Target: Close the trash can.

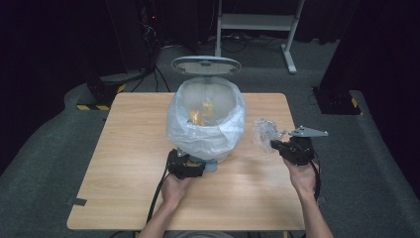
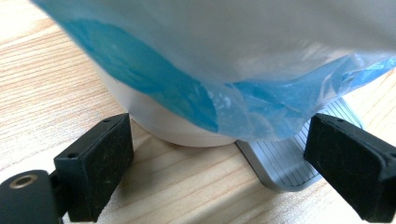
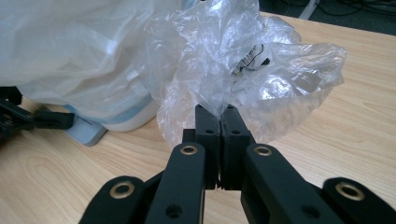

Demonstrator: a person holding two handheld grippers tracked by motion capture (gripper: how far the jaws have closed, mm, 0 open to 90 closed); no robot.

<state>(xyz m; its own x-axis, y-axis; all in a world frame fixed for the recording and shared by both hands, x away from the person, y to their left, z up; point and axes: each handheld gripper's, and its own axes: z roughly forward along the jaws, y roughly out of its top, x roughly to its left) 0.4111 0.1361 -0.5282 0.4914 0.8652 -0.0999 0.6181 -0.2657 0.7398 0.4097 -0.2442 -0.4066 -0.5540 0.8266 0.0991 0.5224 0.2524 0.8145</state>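
A small white pedal bin, lined with a pale plastic bag, stands mid-table with its lid raised; something yellow lies inside. My left gripper sits at the bin's base, open, one jaw on each side of the base. Its right-hand jaw rests at the edge of the grey ribbed pedal. To the right of the bin, my right gripper is shut on a crumpled piece of clear plastic wrap, held just above the table. The wrap bulges beyond the pinched jaws.
The wooden table has bare room to the left and in front of the bin. In the right gripper view the bin's bag, the pedal and the left gripper lie to the left. Dark floor and a white stand are behind.
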